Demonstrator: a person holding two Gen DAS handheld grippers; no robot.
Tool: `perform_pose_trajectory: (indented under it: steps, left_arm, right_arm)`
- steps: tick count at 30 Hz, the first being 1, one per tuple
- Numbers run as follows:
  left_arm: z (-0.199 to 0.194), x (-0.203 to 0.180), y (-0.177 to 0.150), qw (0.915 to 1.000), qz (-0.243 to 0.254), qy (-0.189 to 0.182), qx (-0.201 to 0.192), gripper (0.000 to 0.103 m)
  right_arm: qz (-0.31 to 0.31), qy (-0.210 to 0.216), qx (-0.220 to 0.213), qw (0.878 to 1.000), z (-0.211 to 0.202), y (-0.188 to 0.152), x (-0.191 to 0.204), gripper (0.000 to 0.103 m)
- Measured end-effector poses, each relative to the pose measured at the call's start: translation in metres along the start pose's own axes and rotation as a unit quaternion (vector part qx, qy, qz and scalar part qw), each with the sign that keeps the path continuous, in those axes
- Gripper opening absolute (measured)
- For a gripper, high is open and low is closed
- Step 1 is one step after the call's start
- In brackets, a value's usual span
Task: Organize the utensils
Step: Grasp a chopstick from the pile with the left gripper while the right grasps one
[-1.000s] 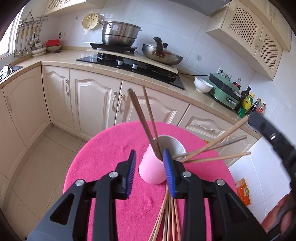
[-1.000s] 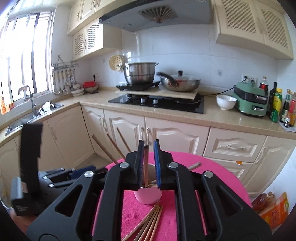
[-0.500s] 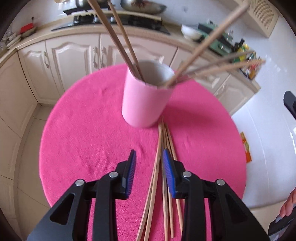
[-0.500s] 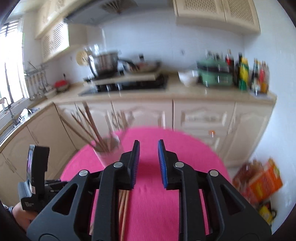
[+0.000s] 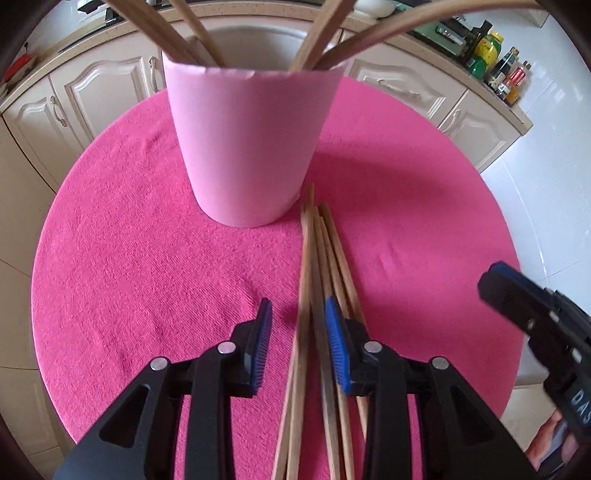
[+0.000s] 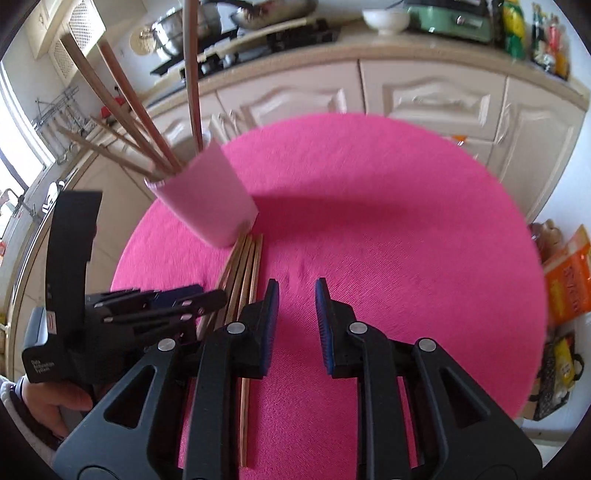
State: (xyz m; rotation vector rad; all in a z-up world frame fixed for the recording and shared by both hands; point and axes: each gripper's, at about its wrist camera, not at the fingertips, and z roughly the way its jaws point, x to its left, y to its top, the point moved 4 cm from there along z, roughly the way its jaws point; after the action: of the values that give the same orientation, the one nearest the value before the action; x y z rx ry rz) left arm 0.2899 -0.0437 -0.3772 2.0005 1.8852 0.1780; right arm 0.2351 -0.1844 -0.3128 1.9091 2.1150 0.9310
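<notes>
A pink cup (image 5: 251, 147) stands on the round pink-covered table (image 5: 129, 240) with several wooden chopsticks leaning out of it. More loose chopsticks (image 5: 321, 258) lie side by side on the cloth just in front of the cup. My left gripper (image 5: 297, 332) hovers low over them, open, with a few sticks running between its blue pads, which do not press on them. My right gripper (image 6: 295, 306) is open and empty just right of the loose chopsticks (image 6: 247, 266). The cup (image 6: 207, 199) is to its upper left, and the left gripper (image 6: 210, 295) is at its left.
Cream cabinets (image 6: 424, 96) and a counter with a stove, pots, a white bowl (image 6: 386, 18) and bottles run behind the table. Orange packets (image 6: 569, 280) lie on the floor at the right. A hand (image 6: 55, 402) holds the left gripper.
Both grippers sank toward the table. The right one let go of the chopstick it held over the cup and is empty now. The left one dropped from the cup to the loose chopsticks.
</notes>
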Motion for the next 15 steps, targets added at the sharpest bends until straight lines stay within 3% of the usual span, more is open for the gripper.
perform_pose_trajectory:
  steps: [2, 3, 15]
  left_arm:
    - [0.003, -0.001, 0.007, 0.9999, -0.006, -0.013, -0.003, 0.018]
    - [0.002, -0.001, 0.009, 0.9996, -0.012, -0.023, -0.005, 0.008]
    - [-0.020, 0.017, 0.004, 0.9976, -0.034, -0.056, -0.019, 0.006]
  right_arm:
    - [0.001, 0.008, 0.018, 1.000, 0.011, -0.001, 0.001, 0.021]
    - [0.000, 0.011, 0.030, 0.999, 0.017, -0.002, 0.003, 0.021]
    - [-0.010, 0.041, 0.118, 0.992, 0.063, -0.005, 0.020, 0.021]
